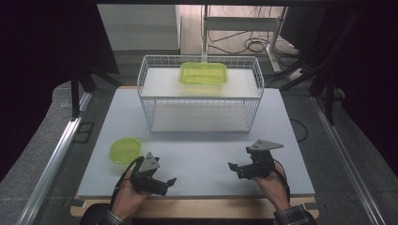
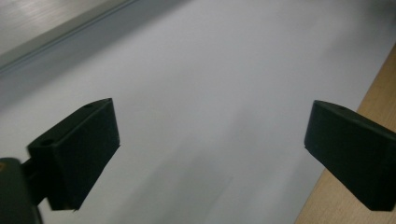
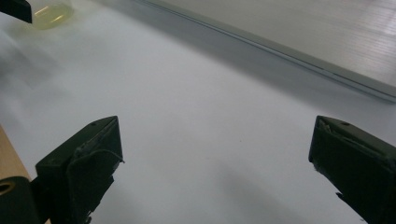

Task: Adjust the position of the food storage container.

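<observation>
Yellow-green see-through plastic, round: a small bowl [image 1: 125, 150] on the white desk [image 1: 206, 164], at its near left, just beside and beyond the left gripper [image 1: 165, 183]; it also shows as a pale blur at the top left corner of the right gripper view [image 3: 50, 11]

Handling, judged: light, thin-walled and fairly stiff, likely to flex if squeezed hard; smooth and somewhat slippery, so apt to skid on the desk when nudged; not brittle. Best hold: one finger inside and one outside the rim, on the near edge

Related item: a rectangular tub [image 1: 203, 73] of the same yellow-green plastic, on the upper shelf of the white wire rack [image 1: 155, 101] at the far middle of the desk, well apart from both grippers

Left gripper: fingers [image 2: 79, 154] spread wide, nothing between them, pointing across bare desk toward the middle; touching nothing that can be seen

Right gripper [image 1: 233, 168]: fingers [image 3: 84, 168] likewise spread wide and empty, held over the near right of the desk, aimed leftward toward the bowl but well apart from it

Wooden edge [image 1: 202, 208] runs under the near side of the desk, below both hands
</observation>
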`<state>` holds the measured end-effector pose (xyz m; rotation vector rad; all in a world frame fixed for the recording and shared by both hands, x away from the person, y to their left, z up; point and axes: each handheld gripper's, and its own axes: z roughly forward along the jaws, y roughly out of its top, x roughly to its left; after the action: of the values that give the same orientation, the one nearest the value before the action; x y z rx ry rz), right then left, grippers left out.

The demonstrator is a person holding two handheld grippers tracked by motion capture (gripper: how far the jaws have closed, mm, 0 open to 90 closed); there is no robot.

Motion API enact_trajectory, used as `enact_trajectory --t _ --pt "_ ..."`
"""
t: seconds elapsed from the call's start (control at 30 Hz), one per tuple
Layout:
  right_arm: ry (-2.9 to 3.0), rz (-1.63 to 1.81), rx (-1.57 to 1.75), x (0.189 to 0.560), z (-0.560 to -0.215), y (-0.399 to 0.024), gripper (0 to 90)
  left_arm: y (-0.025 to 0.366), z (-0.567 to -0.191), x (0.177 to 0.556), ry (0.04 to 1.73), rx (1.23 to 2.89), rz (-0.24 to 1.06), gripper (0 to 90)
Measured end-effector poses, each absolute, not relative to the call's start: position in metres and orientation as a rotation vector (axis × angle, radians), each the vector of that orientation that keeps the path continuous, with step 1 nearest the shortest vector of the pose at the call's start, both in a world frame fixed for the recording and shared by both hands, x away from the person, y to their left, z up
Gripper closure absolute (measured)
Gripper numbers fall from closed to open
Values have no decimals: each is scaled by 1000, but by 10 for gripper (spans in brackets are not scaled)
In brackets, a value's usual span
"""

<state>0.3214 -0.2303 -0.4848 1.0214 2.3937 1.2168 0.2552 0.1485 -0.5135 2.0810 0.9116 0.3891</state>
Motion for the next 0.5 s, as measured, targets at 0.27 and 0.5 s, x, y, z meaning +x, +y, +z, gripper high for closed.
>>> enact_trajectory --t 0.27,0.5 --pt "2410 1202 1012 321 -490 -228 32 157 -494 259 908 2071 388 341" --pt "2392 1206 1025 323 -491 -233 39 166 -476 271 906 2130 460 535"
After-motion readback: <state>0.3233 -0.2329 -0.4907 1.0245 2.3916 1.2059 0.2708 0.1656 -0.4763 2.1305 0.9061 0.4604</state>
